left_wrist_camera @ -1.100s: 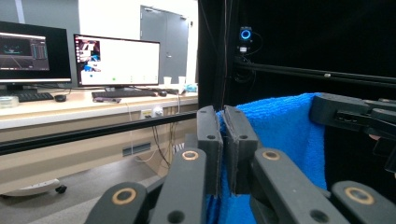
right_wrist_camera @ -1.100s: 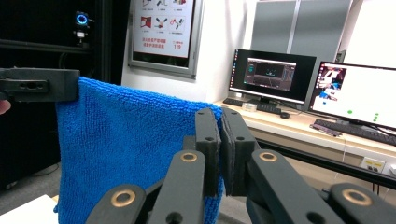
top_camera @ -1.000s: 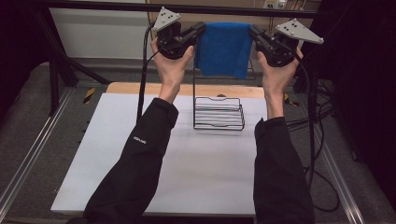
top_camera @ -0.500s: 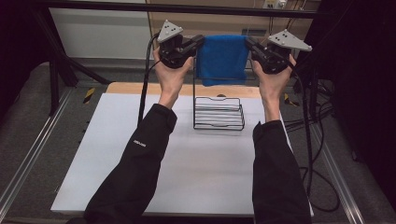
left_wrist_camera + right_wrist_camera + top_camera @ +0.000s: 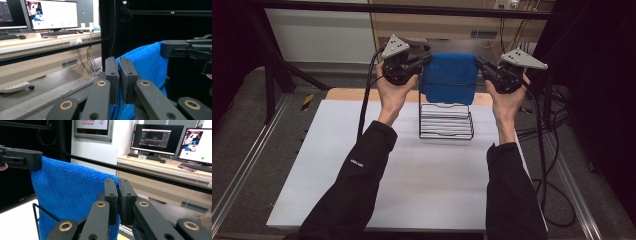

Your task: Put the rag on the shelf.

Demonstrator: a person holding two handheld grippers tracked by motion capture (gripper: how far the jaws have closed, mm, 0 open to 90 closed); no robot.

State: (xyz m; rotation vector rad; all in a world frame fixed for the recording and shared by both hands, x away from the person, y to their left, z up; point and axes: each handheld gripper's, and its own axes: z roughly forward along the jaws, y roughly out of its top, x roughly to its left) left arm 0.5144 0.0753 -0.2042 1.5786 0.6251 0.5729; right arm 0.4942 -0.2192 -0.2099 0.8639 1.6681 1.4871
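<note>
Holding a blue towel [image 5: 449, 77] stretched above the wire rack [image 5: 446, 121] on our bench [image 5: 337, 150], our left gripper [image 5: 426, 58] and right gripper [image 5: 479, 62] each pinch a top corner; the sleeve logo [image 5: 357, 162] is unreadable.

Two monitors [image 5: 172, 141] are glowing at the upper right of the right gripper view, sitting on a beige desk [image 5: 160, 170]. A keyboard [image 5: 58, 33] is lying at the upper left of the left gripper view.
</note>
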